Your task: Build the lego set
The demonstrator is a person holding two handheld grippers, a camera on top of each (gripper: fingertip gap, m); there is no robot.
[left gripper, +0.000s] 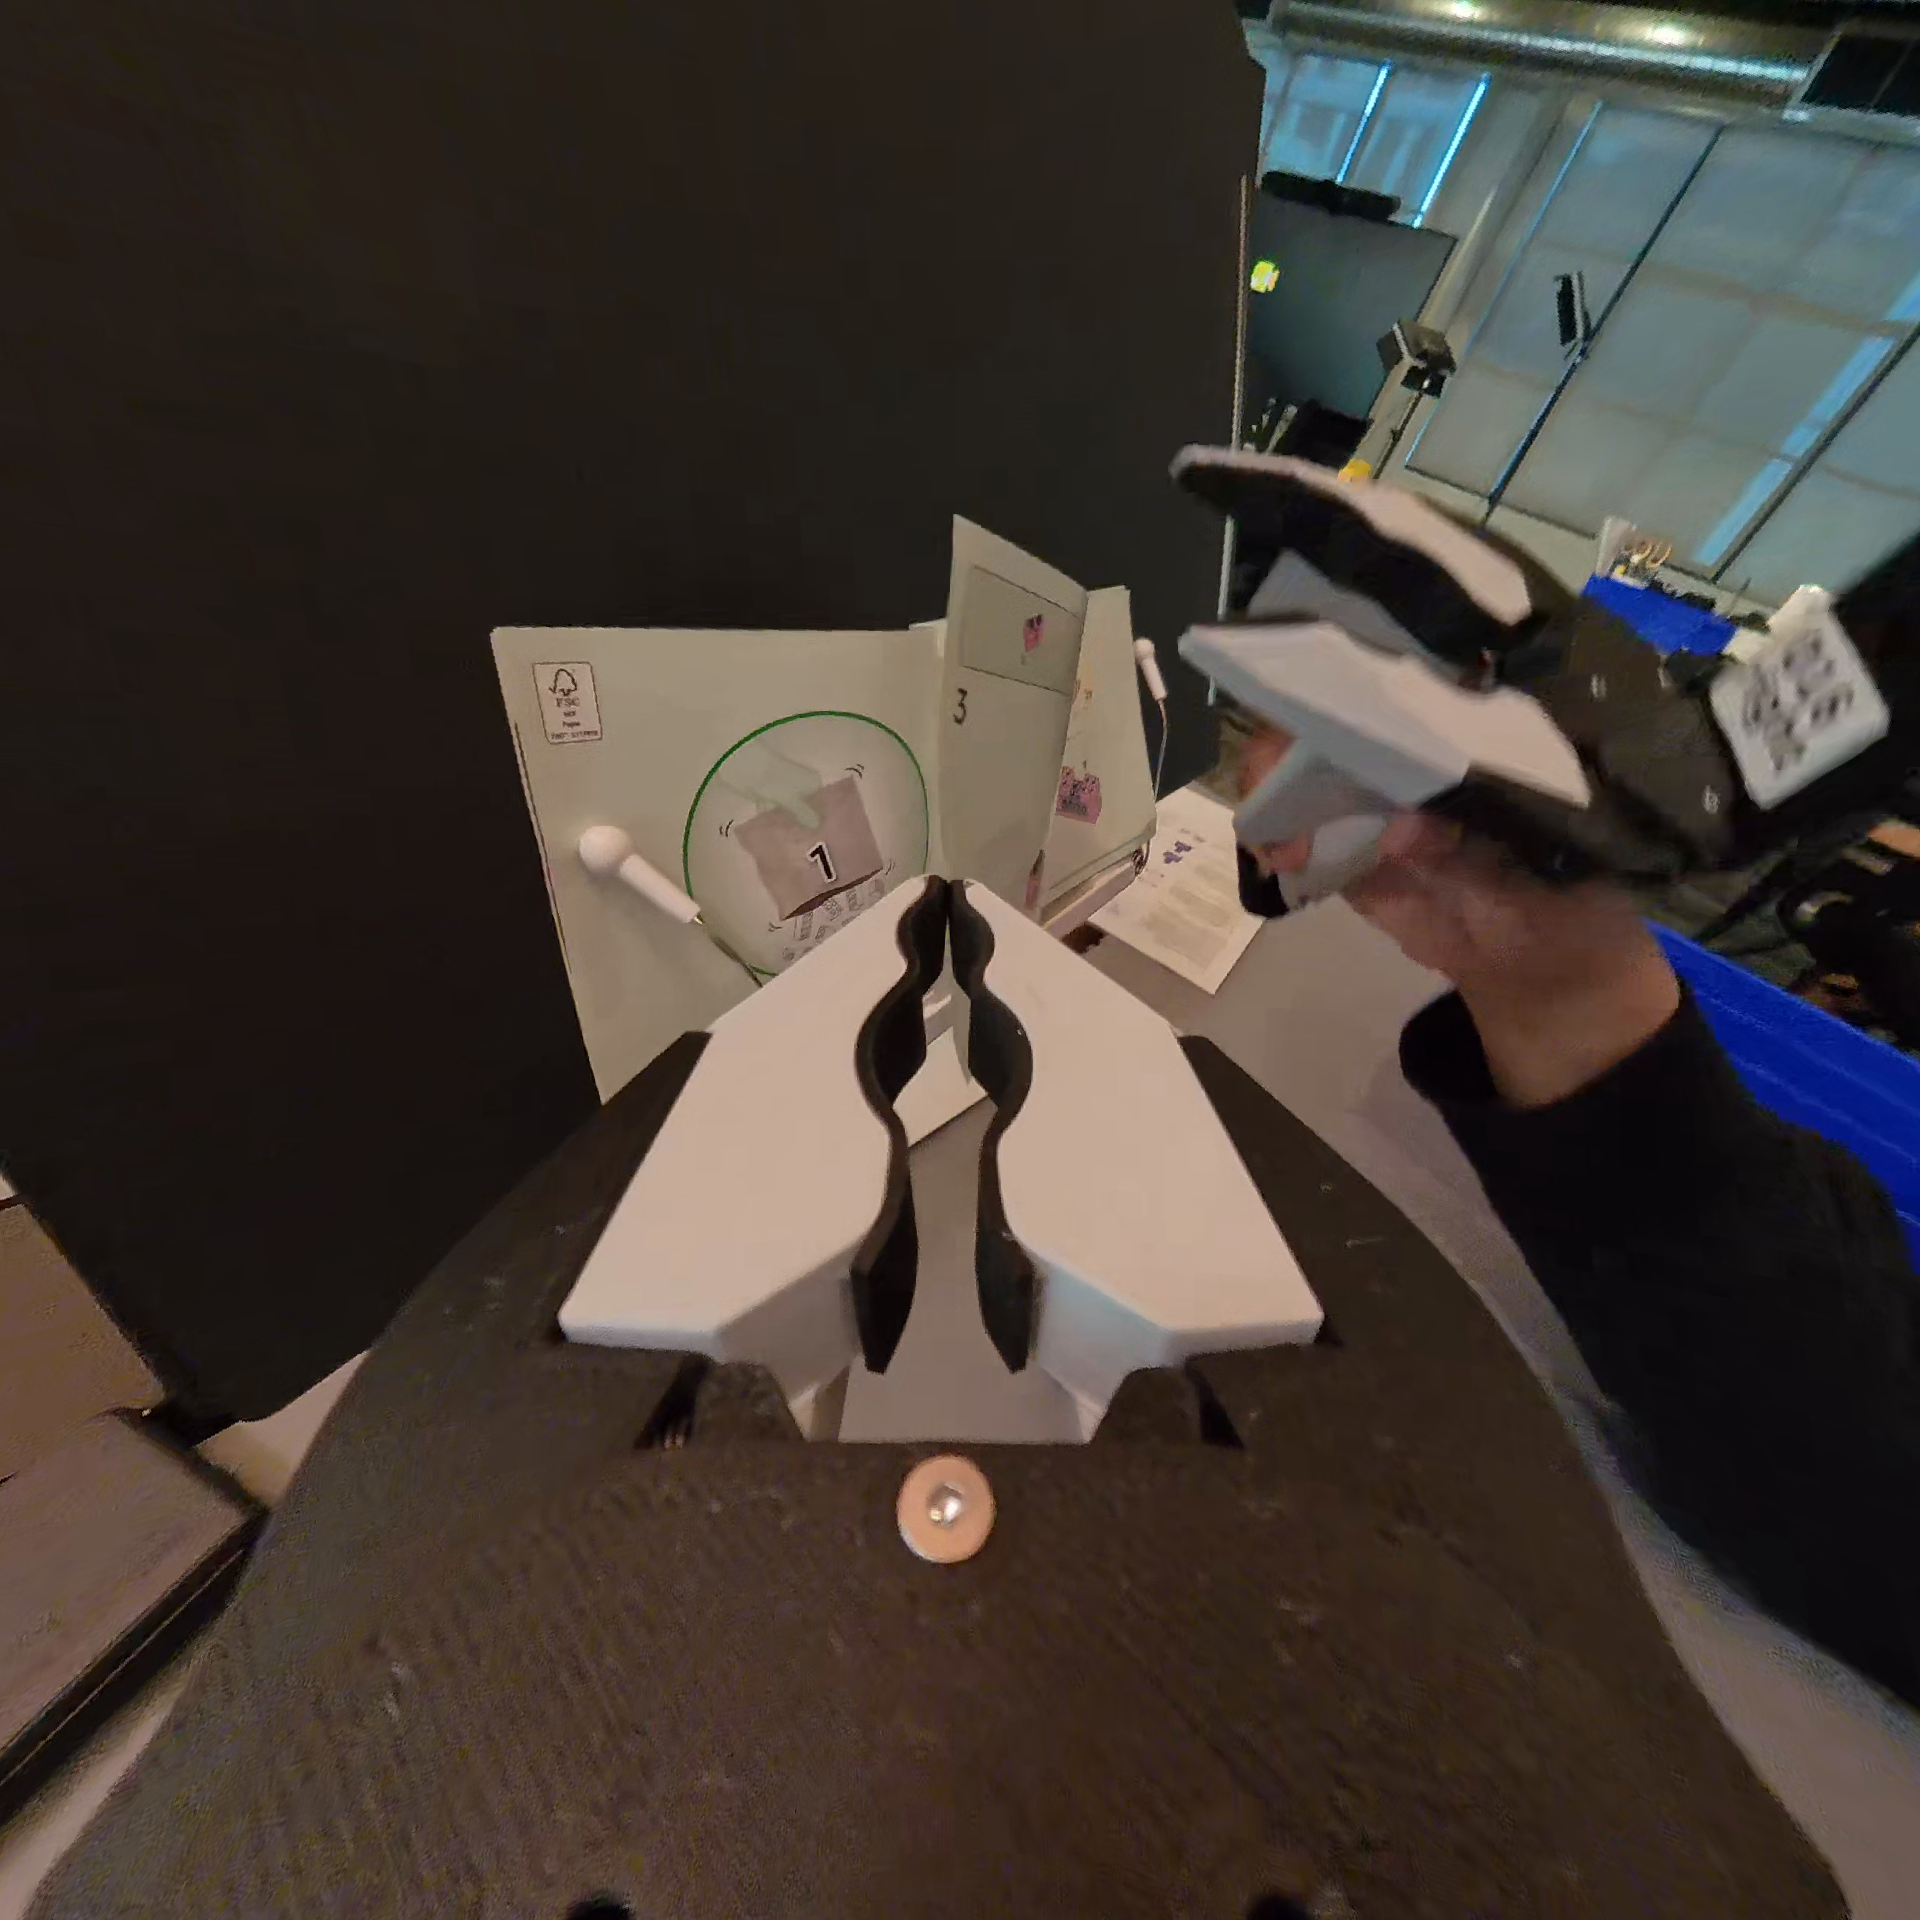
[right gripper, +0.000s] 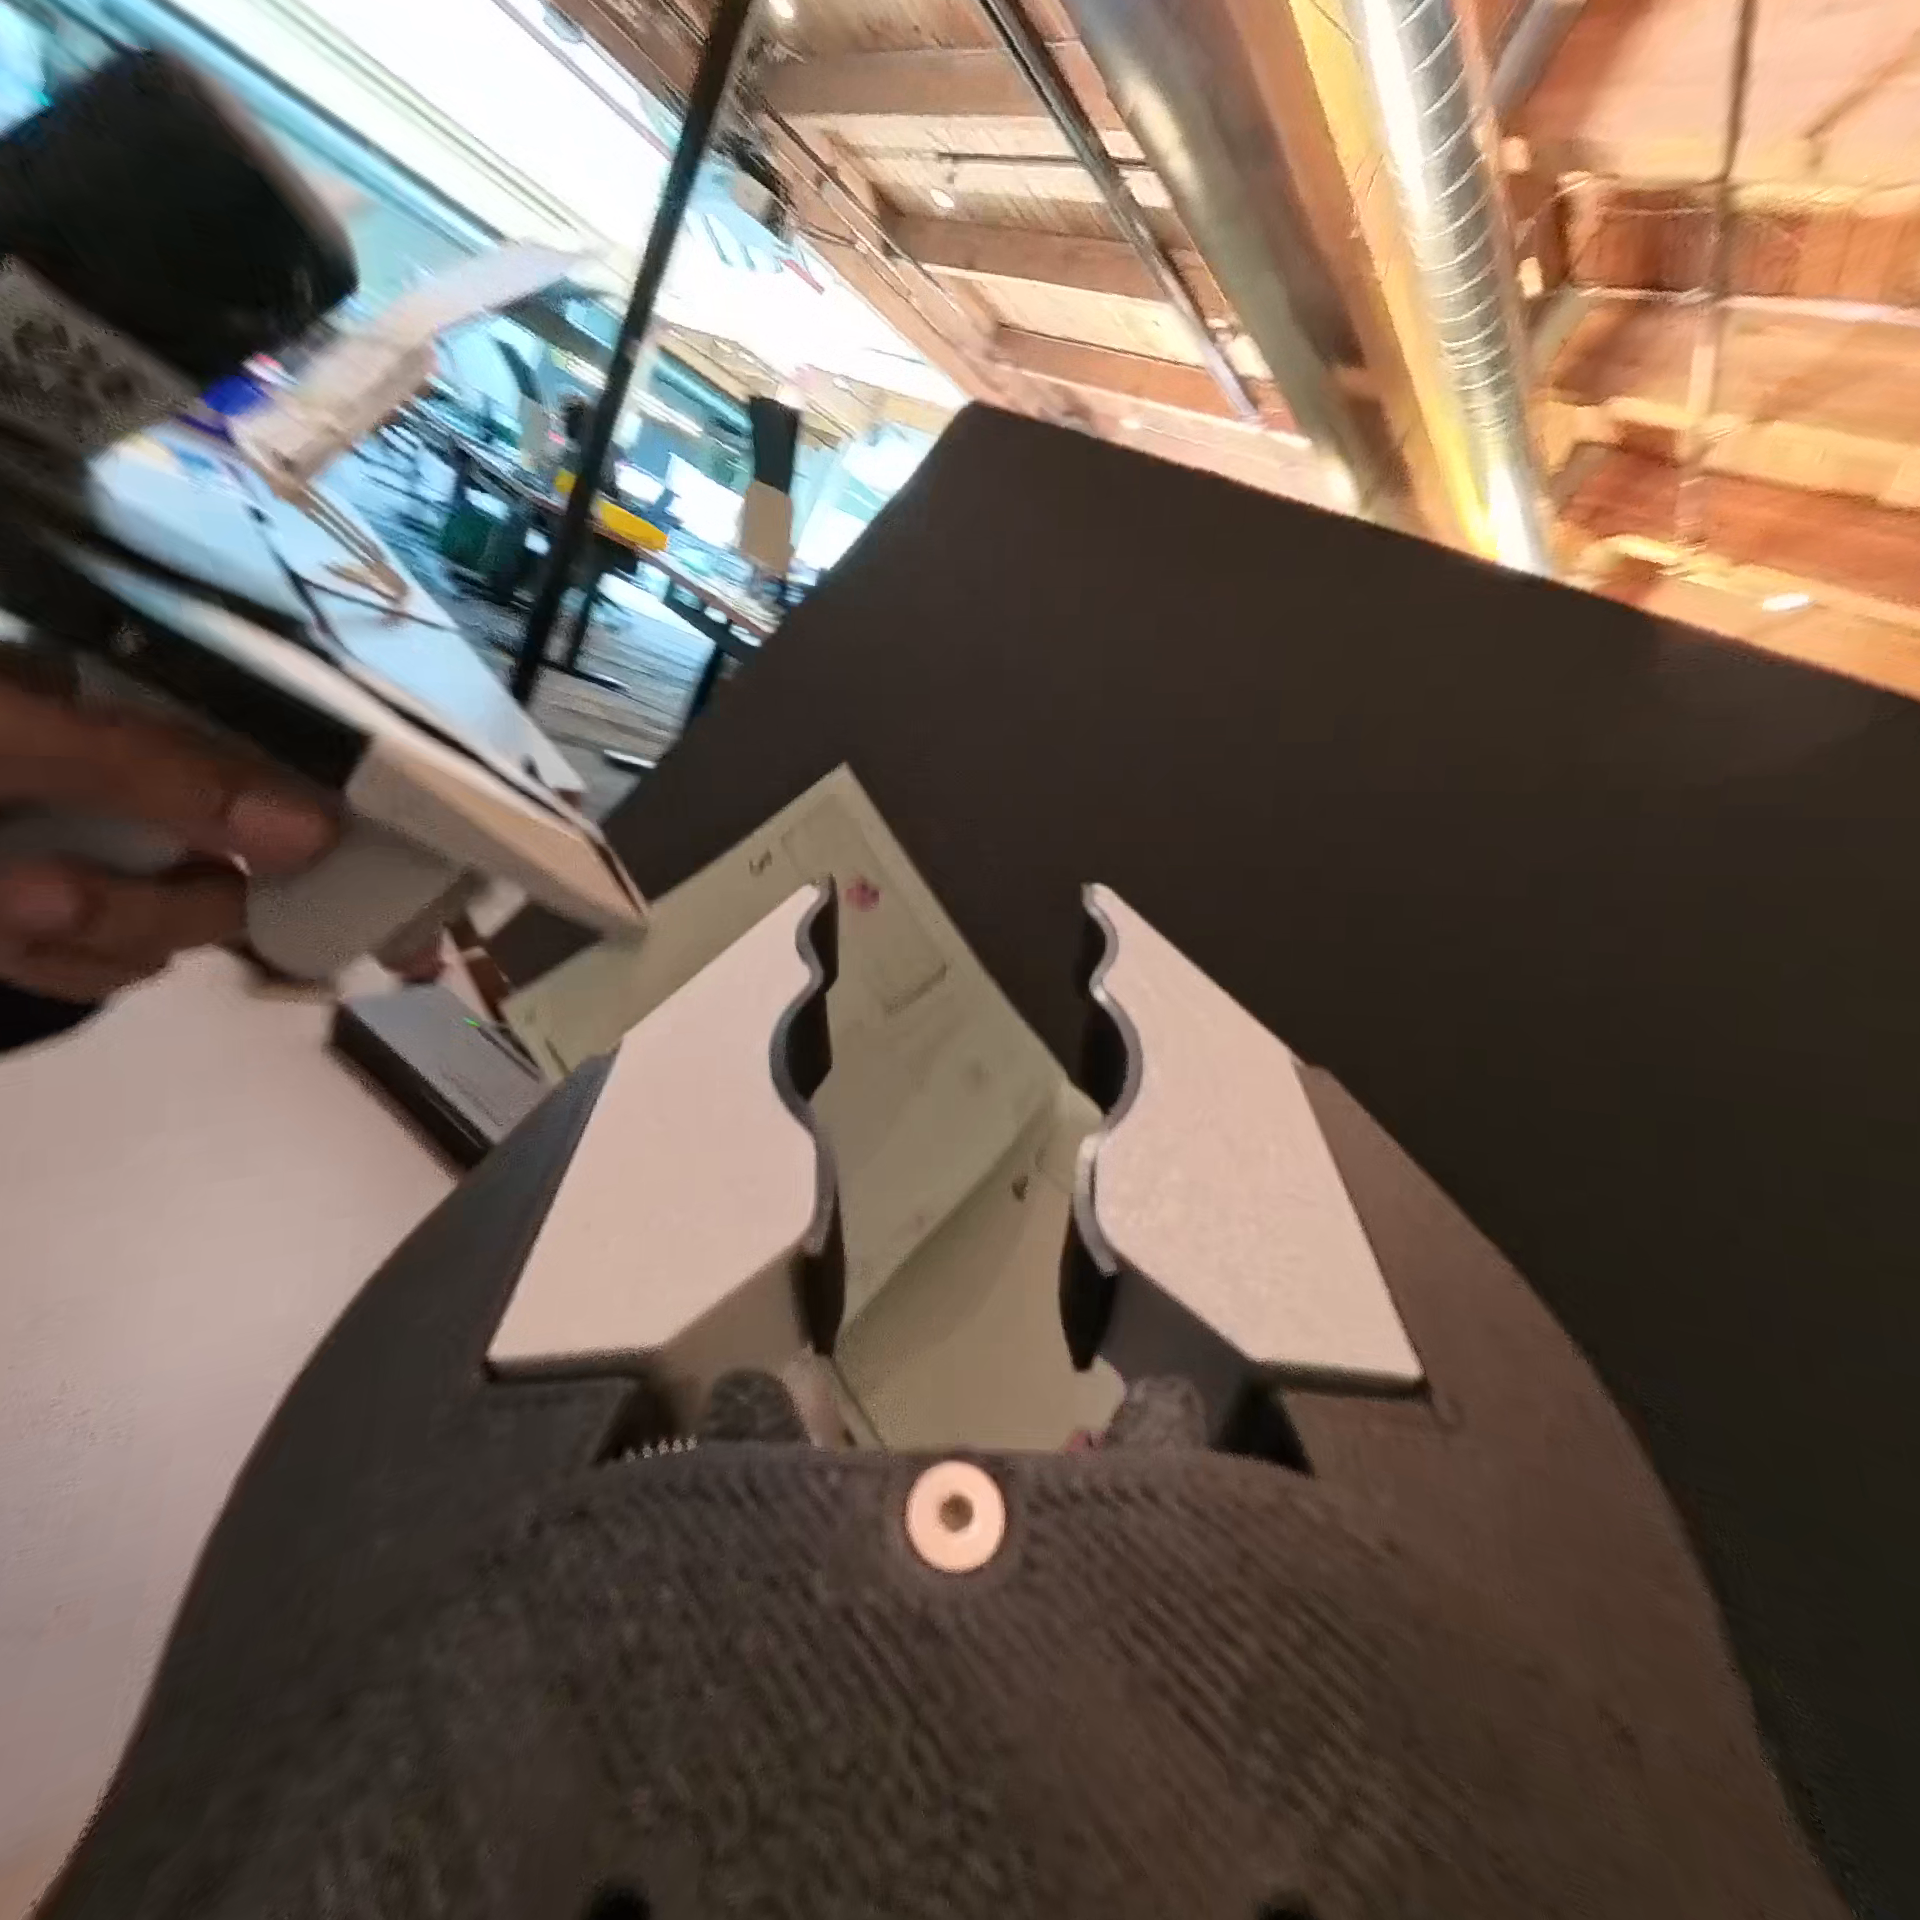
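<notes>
Starts at the left gripper (left gripper: 948, 902): fingertips pressed together, with no telling whether a page edge sits pinched between them. Faces, dead ahead and very close, the instruction booklet (left gripper: 644, 831), propped upright and open against the black backdrop (left gripper: 520, 364), pinned there by a white peg (left gripper: 623, 862). Runs its long axis side to side across the gripper's line, printed faces turned back toward the fingers. Further right, just beyond the tips, a loose page (left gripper: 1013, 644) standing edge-on. Then the right gripper (right gripper: 956, 904), raised, fingers spread wide, that page seen between them, apparently untouched. Shows no bricks anywhere. Judged by reach, puts the left gripper nearer the booklet.
</notes>
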